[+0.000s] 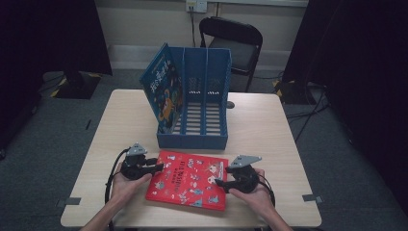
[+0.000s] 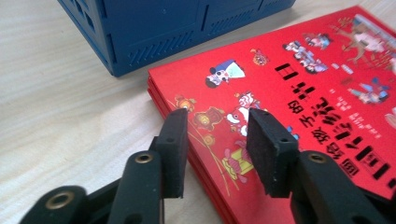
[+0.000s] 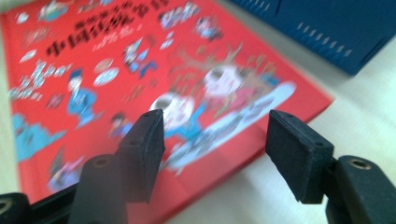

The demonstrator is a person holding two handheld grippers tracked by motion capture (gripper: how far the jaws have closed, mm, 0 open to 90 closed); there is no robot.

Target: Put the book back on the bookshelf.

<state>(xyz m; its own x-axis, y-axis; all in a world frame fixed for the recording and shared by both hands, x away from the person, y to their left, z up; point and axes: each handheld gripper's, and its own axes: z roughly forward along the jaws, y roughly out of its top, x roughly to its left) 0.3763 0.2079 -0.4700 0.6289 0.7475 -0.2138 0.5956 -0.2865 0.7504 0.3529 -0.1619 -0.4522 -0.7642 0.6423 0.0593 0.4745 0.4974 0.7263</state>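
I count two books: one red book (image 1: 188, 179) lying flat on the one table (image 1: 269, 130), and one blue book (image 1: 162, 89) standing in the one blue file rack (image 1: 204, 96), which has three slots. I hold two grippers, my left (image 1: 161, 167) and my right (image 1: 217, 182). One chair (image 1: 235, 41) stands behind.

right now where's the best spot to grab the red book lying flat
Probably by its two short edges, one gripper from each side. The red book lies flat on the table, so only its thin edges offer a pinch. The left gripper and right gripper are already open at those edges, jaws low.
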